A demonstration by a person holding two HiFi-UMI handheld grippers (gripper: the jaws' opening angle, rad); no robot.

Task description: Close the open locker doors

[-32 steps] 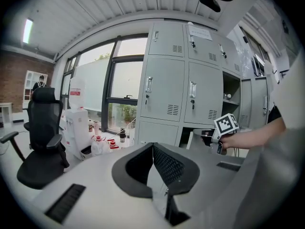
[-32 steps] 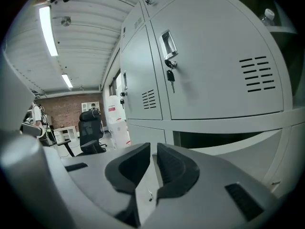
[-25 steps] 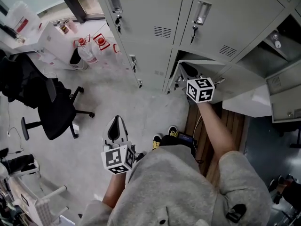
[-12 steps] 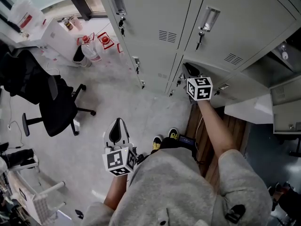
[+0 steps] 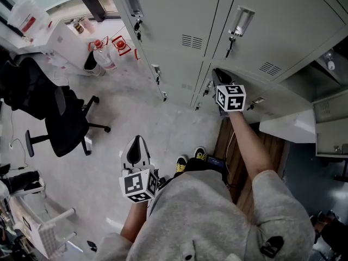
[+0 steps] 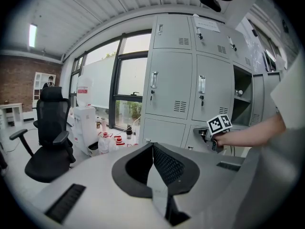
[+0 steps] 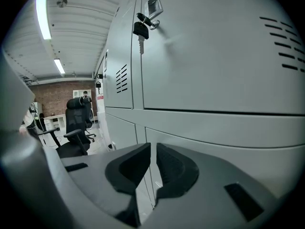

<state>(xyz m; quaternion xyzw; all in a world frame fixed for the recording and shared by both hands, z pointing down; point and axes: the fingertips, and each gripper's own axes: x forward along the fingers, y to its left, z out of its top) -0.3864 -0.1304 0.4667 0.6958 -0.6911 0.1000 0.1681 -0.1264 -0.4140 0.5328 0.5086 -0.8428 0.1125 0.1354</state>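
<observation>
Jaws of our left gripper were pressed together on nothing, low beside our hip above the floor. Our right gripper, pads all but touching and empty, was stretched out to the lower locker door, right up at its panel. Whether it touched, we could not tell. Farther right, another locker door stood open.
</observation>
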